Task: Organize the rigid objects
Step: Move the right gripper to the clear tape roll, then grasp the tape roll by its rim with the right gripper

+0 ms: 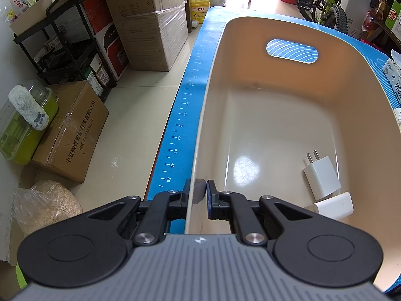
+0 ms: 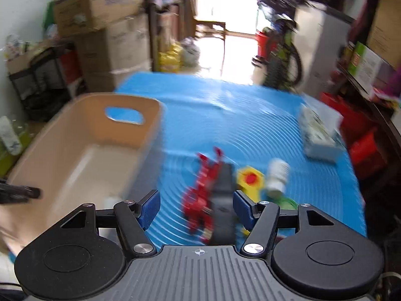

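The dark grey block lies on the blue mat, long axis running away from me, between the red toy on its left and the yellow piece with a red centre on its right. The right-wrist view is smeared, so I cannot say what the block is. It looks rigid and smooth-sided, and I judge it light but a little slick. I would take it across its narrow width, near the middle of its length, so it does not swing. The red toy is touching or nearly touching it, which leaves little room for my left finger.

My right gripper sits low over the mat with its blue pads spread wide; the block is near the right pad, and nothing is held.

The beige bin stands on the mat's left part, with two white plug adapters already on its floor near the right wall. My left gripper is clamped on the bin's near left wall, one finger outside and one inside, steadying it. A white bottle and a tissue pack lie further right on the mat.
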### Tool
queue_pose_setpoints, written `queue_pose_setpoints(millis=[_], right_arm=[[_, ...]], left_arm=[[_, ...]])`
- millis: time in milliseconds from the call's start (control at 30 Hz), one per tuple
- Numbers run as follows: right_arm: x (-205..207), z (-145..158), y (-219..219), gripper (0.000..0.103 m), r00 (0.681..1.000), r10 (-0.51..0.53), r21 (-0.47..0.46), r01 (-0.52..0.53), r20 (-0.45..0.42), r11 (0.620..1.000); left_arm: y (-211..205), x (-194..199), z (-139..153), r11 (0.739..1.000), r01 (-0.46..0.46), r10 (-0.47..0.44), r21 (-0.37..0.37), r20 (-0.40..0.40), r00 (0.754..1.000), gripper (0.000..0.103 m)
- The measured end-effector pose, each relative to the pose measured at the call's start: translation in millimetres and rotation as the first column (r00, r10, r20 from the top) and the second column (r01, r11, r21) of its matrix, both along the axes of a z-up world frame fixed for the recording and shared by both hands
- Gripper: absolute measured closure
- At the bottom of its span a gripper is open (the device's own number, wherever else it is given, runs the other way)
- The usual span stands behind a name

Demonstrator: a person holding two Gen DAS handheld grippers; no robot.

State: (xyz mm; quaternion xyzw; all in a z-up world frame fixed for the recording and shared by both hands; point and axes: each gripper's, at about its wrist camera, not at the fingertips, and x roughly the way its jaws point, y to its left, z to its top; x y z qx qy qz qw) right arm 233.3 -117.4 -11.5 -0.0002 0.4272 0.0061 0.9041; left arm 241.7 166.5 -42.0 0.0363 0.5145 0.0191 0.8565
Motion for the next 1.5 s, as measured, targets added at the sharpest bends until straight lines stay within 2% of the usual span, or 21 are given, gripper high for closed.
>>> queue_pose_setpoints(millis=[133, 233, 433, 533, 833, 867, 967, 1033, 1067, 1233, 1500], right_arm=[[0, -33, -25, 0.031, 0.993, -0.060, -0.008, 0.060, -0.103, 0.998], [-1, -52, -37, 0.032, 0.985, -0.087, -0.018, 0.085, -0.148, 0.996], [1, -79, -49, 0.032, 0.969, -0.075, 0.003, 0.078, -0.235, 0.997], [3, -90, -51, 0.036, 0.959, -0.087, 0.003, 0.091, -0.268, 0.996], [11, -100, -46, 0.048, 0.962, -0.066, -0.001, 0.068, -0.265, 0.998], [10, -100, -45, 0.056, 0.963, -0.057, 0.003, 0.060, -0.262, 0.998], [9, -99, -40, 0.065, 0.966, -0.033, 0.009, 0.037, -0.256, 0.999], [9, -98, -35, 0.082, 0.967, -0.015, -0.006, 0.013, -0.253, 1.000], [8, -98, -32, 0.087, 0.967, -0.008, -0.017, 0.003, -0.254, 1.000], [4, -95, -26, 0.087, 0.968, 0.012, -0.036, -0.022, -0.250, 0.999], [-5, -71, -28, 0.087, 0.986, -0.015, -0.018, 0.012, -0.169, 1.000]], left_arm=[[0, 0, 0, 1.000, -0.001, 0.001, 0.001, -0.001, 1.000, 0.091], [0, 0, 0, 1.000, -0.001, 0.001, 0.003, -0.001, 1.000, 0.091], [-1, 0, 0, 1.000, -0.002, 0.002, 0.001, -0.002, 1.000, 0.091], [-1, 0, 0, 1.000, -0.002, 0.002, 0.000, -0.001, 1.000, 0.091], [-1, 0, 0, 1.000, -0.002, 0.002, 0.000, -0.001, 1.000, 0.091], [-1, 0, 0, 1.000, -0.002, 0.002, 0.000, -0.001, 1.000, 0.091], [-1, 0, 0, 1.000, -0.001, 0.001, 0.001, -0.001, 1.000, 0.091], [-1, 0, 0, 1.000, -0.002, 0.002, 0.001, -0.002, 1.000, 0.091], [-1, 0, 0, 1.000, -0.002, 0.002, 0.001, -0.002, 1.000, 0.091], [-1, 0, 0, 1.000, -0.002, 0.002, 0.001, -0.001, 1.000, 0.091], [-1, 0, 0, 1.000, -0.002, 0.002, -0.001, -0.002, 1.000, 0.091]])
